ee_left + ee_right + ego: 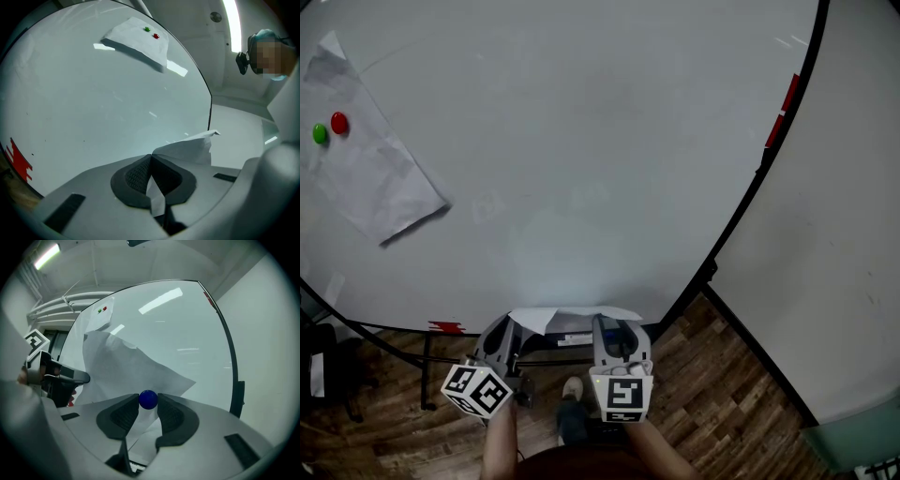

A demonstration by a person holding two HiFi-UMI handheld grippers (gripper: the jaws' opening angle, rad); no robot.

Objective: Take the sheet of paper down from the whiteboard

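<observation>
Board centre and right: whiteboard (600, 141) bare, free to reach.
Upper left: second sheet (370, 173) under green magnet (320, 133) and red magnet (338, 123) covers that corner.
Low front: sheet of paper (553, 319), pinched in left gripper (514, 328), spreads before right gripper (609, 326), whose jaws hold a blue magnet (148, 399).
Right edge: black frame (759, 178), wall (853, 234) beyond.

The whiteboard (581, 141) is smooth and glossy — light strips mirror in it. The sheet of paper (140, 371) in the left claw (150, 159) is matt white and creased, and so is the crumpled sheet (366, 178) on the board. The blue ball (148, 399) looks polished. The right claw (148, 398) has matt grey plastic shells — its pads (123, 416) are dark and finely textured. The floor (712, 375) is wood planking.
</observation>
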